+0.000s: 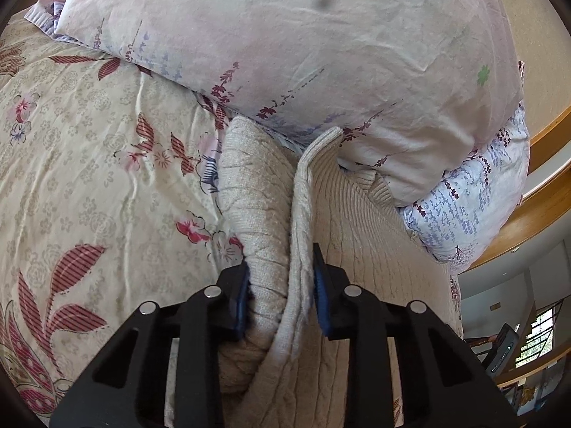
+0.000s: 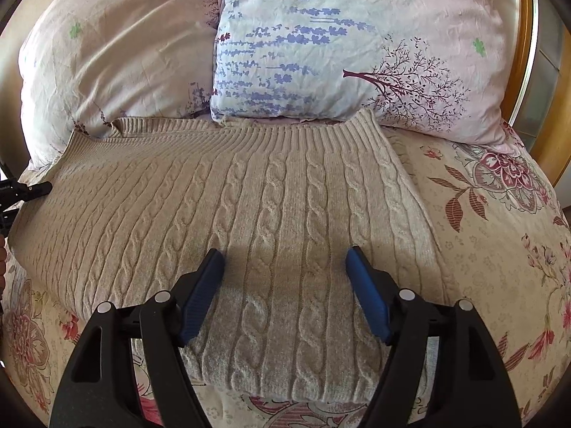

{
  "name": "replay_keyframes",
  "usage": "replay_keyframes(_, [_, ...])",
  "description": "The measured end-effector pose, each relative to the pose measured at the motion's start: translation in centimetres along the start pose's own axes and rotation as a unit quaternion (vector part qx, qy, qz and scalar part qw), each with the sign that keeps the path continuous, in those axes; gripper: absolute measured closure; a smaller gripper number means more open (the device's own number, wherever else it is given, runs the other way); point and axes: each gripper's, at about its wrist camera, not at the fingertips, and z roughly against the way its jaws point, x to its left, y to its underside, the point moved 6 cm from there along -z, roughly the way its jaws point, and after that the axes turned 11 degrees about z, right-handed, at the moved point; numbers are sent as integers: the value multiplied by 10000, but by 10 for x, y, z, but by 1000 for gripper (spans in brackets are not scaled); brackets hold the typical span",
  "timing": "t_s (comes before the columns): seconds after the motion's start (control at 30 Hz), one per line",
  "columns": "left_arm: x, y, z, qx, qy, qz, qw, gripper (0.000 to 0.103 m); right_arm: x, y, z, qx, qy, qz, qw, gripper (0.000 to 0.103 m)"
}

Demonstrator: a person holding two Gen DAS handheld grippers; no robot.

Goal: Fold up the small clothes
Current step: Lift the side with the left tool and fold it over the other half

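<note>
A beige cable-knit sweater (image 2: 271, 207) lies spread on the floral bed, its ribbed hem up against the pillows. My right gripper (image 2: 285, 260) is open and empty, hovering over the sweater's near edge. My left gripper (image 1: 282, 274) is shut on a bunched part of the sweater (image 1: 264, 214), a rolled sleeve and an edge pinched between the blue pads. The left gripper's tool also shows at the far left of the right wrist view (image 2: 25, 192), at the sweater's left side.
Floral bedsheet (image 1: 89, 149) covers the bed. A pale pink pillow (image 1: 285, 46) and a lavender-print pillow (image 2: 321, 46) lie at the head, touching the sweater. A wooden bed frame (image 1: 546, 192) curves along the right.
</note>
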Motion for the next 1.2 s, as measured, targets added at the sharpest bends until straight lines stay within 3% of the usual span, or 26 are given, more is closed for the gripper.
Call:
replay_keyframes(0.3, [-30, 1, 18, -87, 804, 401, 9959, 84, -2, 2, 2, -14, -71, -53, 10000, 28])
replay_keyframes(0.43, [-64, 6, 24, -61, 1308, 508, 9901, 85, -5, 2, 6, -53, -293, -143, 9995, 27])
replay_keyframes(0.63, [-133, 27, 17, 155, 2085, 453, 9768, 86, -34, 6, 29, -357, -805, -863, 9924, 26])
replay_keyframes(1.0, [-247, 89, -68, 948, 2648, 521, 9582, 87, -114, 34, 54, -514, -482, -1645, 9839, 25])
replay_keyframes(1.2, [-291, 158, -136, 1765, 2444, 433, 9525, 86, -146, 55, 50, -387, -501, -2089, 9759, 25])
